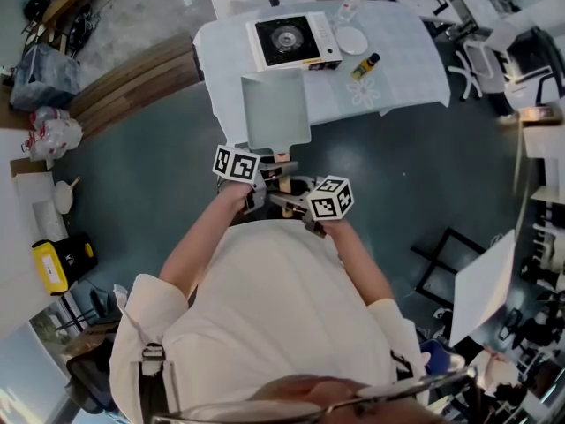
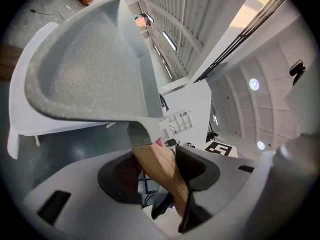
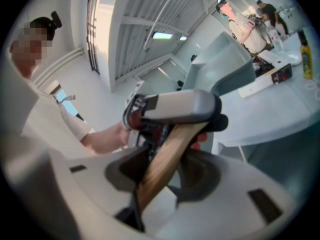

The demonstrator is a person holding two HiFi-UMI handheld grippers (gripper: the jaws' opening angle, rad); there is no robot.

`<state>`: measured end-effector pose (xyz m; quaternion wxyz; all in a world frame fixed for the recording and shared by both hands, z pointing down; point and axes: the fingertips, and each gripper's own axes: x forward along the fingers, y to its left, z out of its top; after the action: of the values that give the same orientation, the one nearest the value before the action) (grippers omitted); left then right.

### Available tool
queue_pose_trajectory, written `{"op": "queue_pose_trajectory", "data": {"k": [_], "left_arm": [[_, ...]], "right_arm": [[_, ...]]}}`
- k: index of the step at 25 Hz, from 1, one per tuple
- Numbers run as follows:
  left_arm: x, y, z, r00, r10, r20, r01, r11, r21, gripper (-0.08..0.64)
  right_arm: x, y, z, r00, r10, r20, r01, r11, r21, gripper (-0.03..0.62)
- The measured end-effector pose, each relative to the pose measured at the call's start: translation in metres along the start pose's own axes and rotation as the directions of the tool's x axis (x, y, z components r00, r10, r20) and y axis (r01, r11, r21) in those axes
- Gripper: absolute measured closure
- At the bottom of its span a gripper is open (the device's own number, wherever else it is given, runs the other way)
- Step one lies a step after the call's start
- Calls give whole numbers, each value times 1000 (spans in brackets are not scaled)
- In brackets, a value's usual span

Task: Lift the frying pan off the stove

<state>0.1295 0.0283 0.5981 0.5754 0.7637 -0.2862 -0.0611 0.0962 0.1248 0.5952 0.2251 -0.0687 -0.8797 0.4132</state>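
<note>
Had the frying pan [image 1: 276,109] up and clear of the stove [image 1: 292,41], hanging over the near edge of the surface [image 1: 402,56], between the bare burner and the person. Judged the lift itself as good as done on that evidence. Found both grippers on the 1 wooden handle [image 3: 167,154]: left gripper [image 2: 159,170] with jaws clamped on the wood right behind the pan body, right gripper [image 3: 161,170] with jaws clamped on the same wood just behind the left. Rated that a sound set-up, 2 grips in line under a front-heavy load. Called, most likely, for an even squeeze from both pairs of jaws and no slackening of either, given smooth wood prone to twist or slide. Called too for 2 hands travelling as 1, same pace and same height, to avoid levering the handle between them. Best done with the pan held level and carried straight back toward the body, away from the burner. Showed nothing inside the pan in the left gripper view, so no spill to fear, only a drop. Spotted a bottle [image 1: 365,65] and a white dish [image 1: 350,40] beside the stove, off to the right and well apart from the pan, so no snag expected there.
</note>
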Motion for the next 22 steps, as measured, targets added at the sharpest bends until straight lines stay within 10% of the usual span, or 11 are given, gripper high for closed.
{"op": "queue_pose_trajectory", "data": {"k": [22], "left_arm": [[-48, -4, -23, 999, -18, -45, 19, 1000, 16, 333]], "right_arm": [[40, 35, -11, 999, -20, 34, 20, 1000, 6, 407]]}}
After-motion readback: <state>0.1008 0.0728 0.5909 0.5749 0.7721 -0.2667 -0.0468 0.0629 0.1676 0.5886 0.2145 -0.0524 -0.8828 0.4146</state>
